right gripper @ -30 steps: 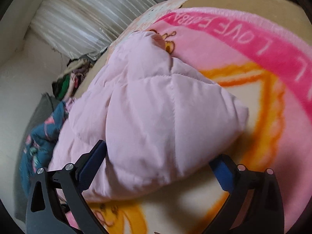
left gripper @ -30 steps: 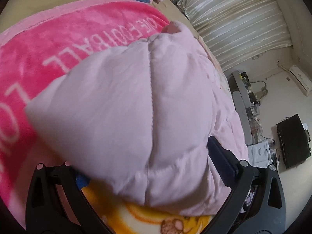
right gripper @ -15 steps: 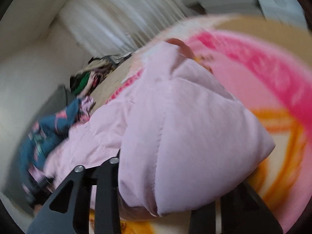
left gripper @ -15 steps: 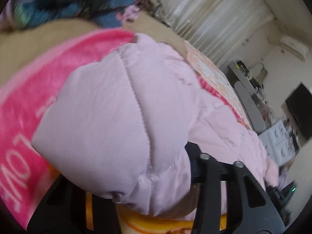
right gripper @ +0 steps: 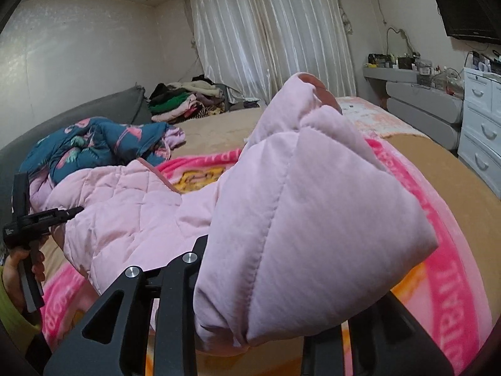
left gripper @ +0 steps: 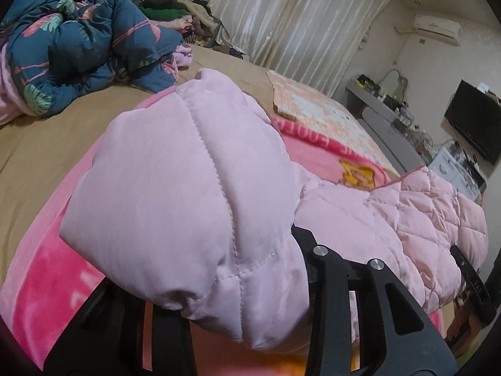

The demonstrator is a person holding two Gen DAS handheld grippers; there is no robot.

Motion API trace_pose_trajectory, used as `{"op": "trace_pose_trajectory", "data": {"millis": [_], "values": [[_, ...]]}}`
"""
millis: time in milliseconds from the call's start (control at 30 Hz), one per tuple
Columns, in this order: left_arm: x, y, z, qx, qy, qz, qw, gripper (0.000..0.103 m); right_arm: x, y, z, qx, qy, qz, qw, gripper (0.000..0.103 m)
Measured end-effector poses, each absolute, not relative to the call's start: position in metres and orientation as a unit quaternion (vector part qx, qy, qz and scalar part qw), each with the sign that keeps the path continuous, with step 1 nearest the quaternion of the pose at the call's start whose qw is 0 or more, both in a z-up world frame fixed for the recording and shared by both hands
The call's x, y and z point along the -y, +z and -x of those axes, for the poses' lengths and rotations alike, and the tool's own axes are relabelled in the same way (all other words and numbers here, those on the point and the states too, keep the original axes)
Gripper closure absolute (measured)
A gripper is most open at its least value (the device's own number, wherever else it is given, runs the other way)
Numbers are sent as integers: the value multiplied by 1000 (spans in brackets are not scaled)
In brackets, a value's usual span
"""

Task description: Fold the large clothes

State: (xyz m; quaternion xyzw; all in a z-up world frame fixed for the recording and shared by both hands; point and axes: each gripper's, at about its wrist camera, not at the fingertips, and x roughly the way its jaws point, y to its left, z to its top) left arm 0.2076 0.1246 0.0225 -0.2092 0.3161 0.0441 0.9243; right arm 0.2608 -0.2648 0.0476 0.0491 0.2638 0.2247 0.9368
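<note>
pink jacket (left gripper: 194,194) on pink blanket (left gripper: 47,282), now lifted at two padded corners, earlier flat. left tongs (left gripper: 238,310) and right tongs (right gripper: 275,322), a second ago wide, closing on fabric. fold starting. blue quilt (left gripper: 78,40) beyond jacket.

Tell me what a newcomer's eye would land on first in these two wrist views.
The pale pink puffer jacket fills the middle of both views, a padded fold of it bunched between the jaws of the left gripper and the right gripper, whose jaws are closing on it. Under it lies a hot-pink printed blanket on the tan bed. Behind, near the bed's far side, a crumpled navy flamingo-print quilt sits before white curtains.
</note>
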Motion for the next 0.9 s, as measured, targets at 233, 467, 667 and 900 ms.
{"op": "trace_pose_trajectory", "data": {"millis": [233, 467, 667, 900], "values": [[-118, 6, -173, -330, 49, 198, 922, 75, 284, 25, -216, -289, 210, -63, 932, 77], [-116, -11, -156, -337, 56, 199, 919, 69, 303, -6, -213, -331, 182, -118, 919, 70], [-122, -31, -146, -351, 67, 221, 907, 54, 321, -30, -211, -376, 162, -188, 893, 44], [-130, -47, -129, -361, 77, 239, 898, 30, 331, -39, -195, -403, 135, -223, 877, 17]]}}
